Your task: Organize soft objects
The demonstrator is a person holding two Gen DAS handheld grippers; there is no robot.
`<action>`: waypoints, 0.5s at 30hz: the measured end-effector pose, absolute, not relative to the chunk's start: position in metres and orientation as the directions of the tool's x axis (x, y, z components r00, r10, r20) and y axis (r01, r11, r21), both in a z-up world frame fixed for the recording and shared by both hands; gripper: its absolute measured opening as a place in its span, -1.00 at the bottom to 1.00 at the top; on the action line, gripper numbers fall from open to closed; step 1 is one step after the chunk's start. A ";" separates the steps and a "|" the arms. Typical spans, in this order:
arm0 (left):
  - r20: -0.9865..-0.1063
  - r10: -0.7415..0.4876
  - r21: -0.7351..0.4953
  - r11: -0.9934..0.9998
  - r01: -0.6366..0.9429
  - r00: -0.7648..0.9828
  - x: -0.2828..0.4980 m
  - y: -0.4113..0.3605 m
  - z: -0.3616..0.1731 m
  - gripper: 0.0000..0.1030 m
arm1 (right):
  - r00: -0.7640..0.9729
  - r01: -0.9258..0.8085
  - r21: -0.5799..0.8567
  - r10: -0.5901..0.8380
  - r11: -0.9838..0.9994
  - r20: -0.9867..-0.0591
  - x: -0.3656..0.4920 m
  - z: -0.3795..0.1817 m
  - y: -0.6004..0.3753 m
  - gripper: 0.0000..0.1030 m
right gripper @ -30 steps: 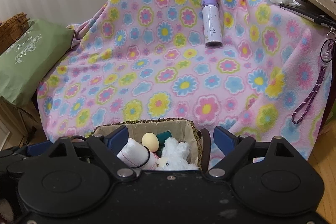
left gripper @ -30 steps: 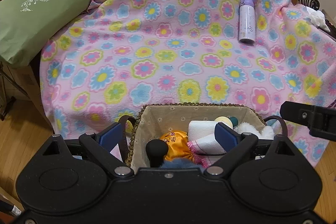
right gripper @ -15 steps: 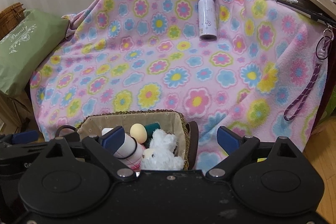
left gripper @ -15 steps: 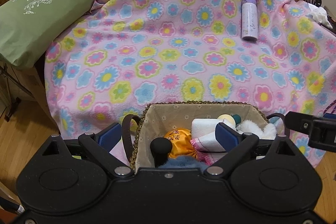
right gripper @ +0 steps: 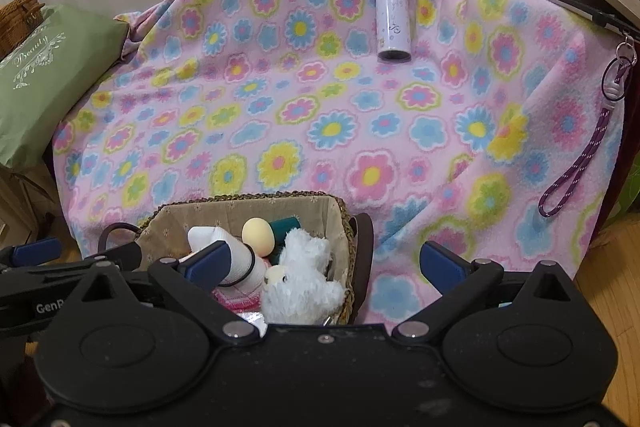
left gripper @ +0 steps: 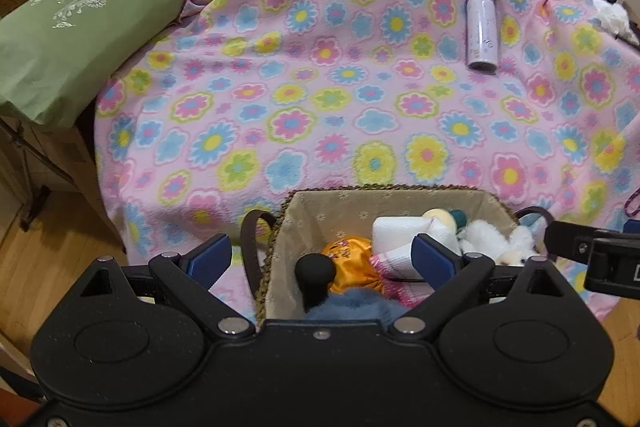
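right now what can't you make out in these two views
- Near half of the basket: hidden in both views by each gripper's own body.
- Blue fluffy item: left view, mostly covered by the left gripper.
- Dark green item: right view, tucked behind the cream ball and white plush.
- Bottle print: too small to read.
- What lies under the flowered blanket: covered.

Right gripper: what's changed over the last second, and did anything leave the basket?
The right gripper has just been opening its jaws wider, nothing between them. The left gripper is open, much as before. The basket, its soft toys and the bottle stayed put.
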State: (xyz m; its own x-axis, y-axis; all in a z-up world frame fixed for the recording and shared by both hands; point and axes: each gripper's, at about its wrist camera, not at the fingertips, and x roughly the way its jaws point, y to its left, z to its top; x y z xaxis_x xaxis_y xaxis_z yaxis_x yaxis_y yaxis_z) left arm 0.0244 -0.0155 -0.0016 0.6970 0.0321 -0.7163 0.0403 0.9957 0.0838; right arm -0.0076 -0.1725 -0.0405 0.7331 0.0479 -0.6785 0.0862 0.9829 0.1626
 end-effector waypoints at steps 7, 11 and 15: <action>-0.752 0.012 0.047 0.998 0.035 0.659 0.027 -0.010 -0.005 0.88 | 0.720 0.078 0.161 0.056 0.984 -0.692 -0.006 -0.042 -0.172 0.98; -0.757 0.014 0.045 0.999 0.030 0.653 0.028 -0.010 -0.006 0.88 | 0.716 0.072 0.158 0.060 0.985 -0.696 -0.005 -0.042 -0.171 0.98; -0.764 0.008 0.038 0.999 0.032 0.645 0.029 -0.010 -0.007 0.88 | 0.712 0.066 0.159 0.065 0.985 -0.700 -0.005 -0.043 -0.172 0.98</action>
